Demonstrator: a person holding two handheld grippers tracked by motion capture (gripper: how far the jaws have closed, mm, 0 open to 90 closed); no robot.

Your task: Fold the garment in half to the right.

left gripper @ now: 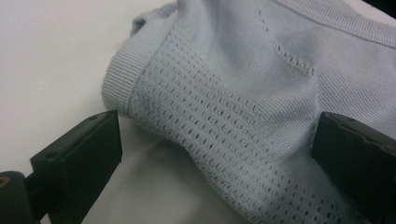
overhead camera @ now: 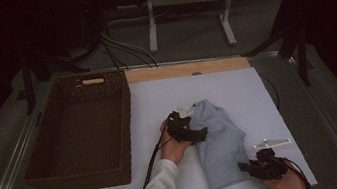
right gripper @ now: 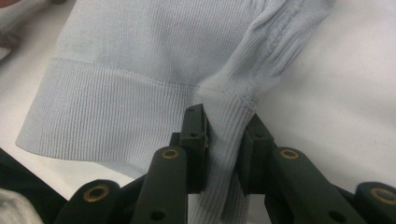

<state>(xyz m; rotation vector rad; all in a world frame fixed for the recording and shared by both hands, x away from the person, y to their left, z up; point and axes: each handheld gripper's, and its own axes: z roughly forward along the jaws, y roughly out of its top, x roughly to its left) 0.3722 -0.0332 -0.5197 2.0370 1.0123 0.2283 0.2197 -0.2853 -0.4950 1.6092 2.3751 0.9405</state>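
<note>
A light blue knitted garment (overhead camera: 219,140) lies folded on the white table top (overhead camera: 157,101), right of centre. My left gripper (overhead camera: 201,134) rests at the garment's left edge with its jaws spread wide around a mesh-knit fold (left gripper: 224,135). My right gripper (overhead camera: 244,166) sits at the garment's near right corner. Its jaws are pinched shut on a bunched strip of the ribbed hem (right gripper: 224,140), beside the flat ribbed band (right gripper: 107,116).
A dark wicker basket (overhead camera: 81,133) stands on the table's left side, its inside bare. A pale wooden strip (overhead camera: 188,69) runs along the table's far edge. Cables (overhead camera: 119,51) and a white stand (overhead camera: 188,5) sit on the floor beyond.
</note>
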